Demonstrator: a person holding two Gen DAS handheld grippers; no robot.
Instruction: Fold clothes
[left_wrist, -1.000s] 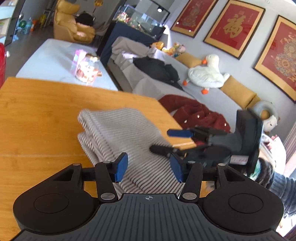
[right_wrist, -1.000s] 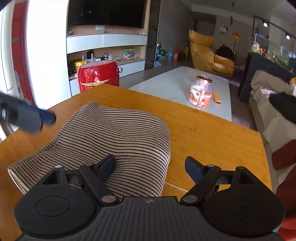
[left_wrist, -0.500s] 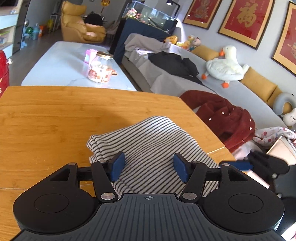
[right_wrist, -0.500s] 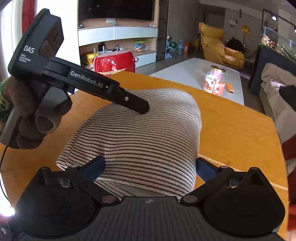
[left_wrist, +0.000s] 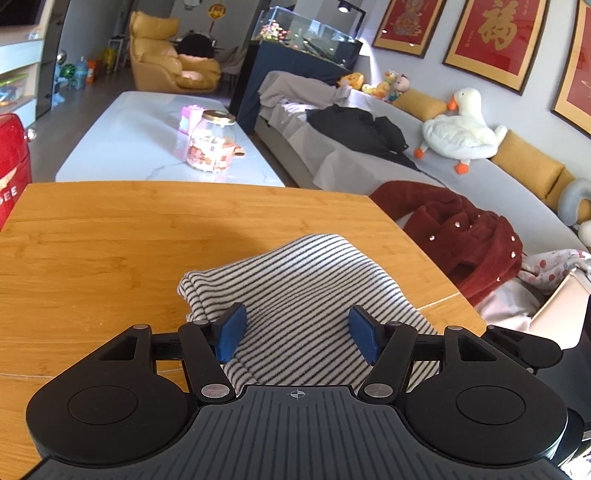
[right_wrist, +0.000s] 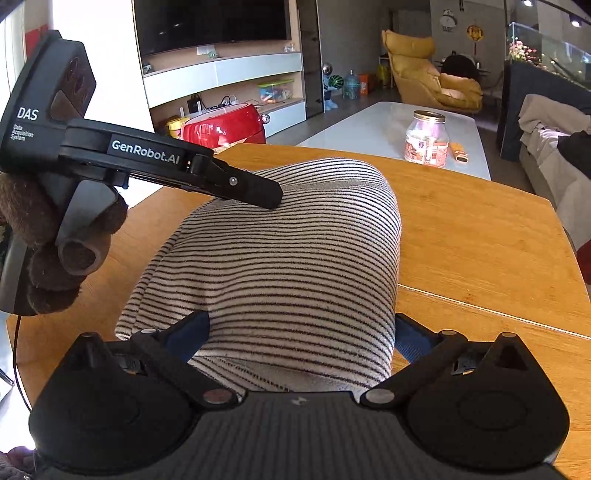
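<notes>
We hover both grippers over a striped garment (right_wrist: 288, 258), folded into a thick bundle on the wooden tabletop (left_wrist: 92, 240), near the tabletop's edge on the sofa side. Our left gripper (left_wrist: 300, 334) has its blue fingers (left_wrist: 231, 332) apart & still opening, w/ striped cloth lying below and between them but no pad pressing on it. In the right wrist view that same left gripper (right_wrist: 271, 195) reaches in from the left, held by a hand in a brown fuzzy glove (right_wrist: 51, 254), its tip at the top of the bundle; whether it touches the cloth we can't tell. Our right gripper (right_wrist: 299, 343) has its fingers spread as wide as they go, straddling the near end of the bundle, not clamping it. Bkgd: a glass jar (right_wrist: 426, 138) on a white coffee table, a red appliance (right_wrist: 225, 123) beyond the tabletop, a grey sofa (left_wrist: 424, 173) w/ a white goose plush (left_wrist: 460, 127)
</notes>
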